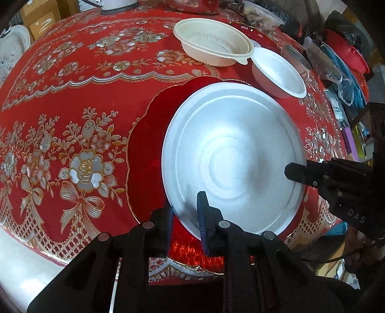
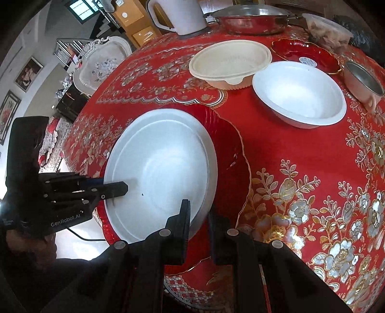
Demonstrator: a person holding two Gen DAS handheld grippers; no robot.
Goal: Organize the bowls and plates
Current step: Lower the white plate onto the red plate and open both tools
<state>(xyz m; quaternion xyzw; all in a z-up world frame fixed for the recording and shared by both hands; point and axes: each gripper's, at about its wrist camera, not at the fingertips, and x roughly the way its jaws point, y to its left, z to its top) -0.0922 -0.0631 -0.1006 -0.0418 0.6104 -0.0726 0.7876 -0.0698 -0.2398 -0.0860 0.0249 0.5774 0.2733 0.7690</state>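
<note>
A large white plate (image 1: 231,156) (image 2: 163,163) lies over a bigger red scalloped plate (image 1: 149,156) (image 2: 231,163), shifted toward one side of it. My left gripper (image 1: 185,219) (image 2: 115,190) straddles the white plate's near rim, one finger on top and one beneath, shut on it. My right gripper (image 2: 199,221) (image 1: 296,173) clasps the opposite rim the same way. Behind stand a cream ribbed bowl (image 1: 211,45) (image 2: 231,65) and a white bowl (image 1: 276,72) (image 2: 298,96), touching each other.
The red flowered tablecloth (image 1: 72,108) covers a round table. A small red dish (image 2: 305,55), a metal cup (image 2: 363,81), a lidded pan (image 2: 250,21) and a white kettle (image 2: 178,16) line the far edge. Bags and clutter (image 1: 336,67) sit along the right edge.
</note>
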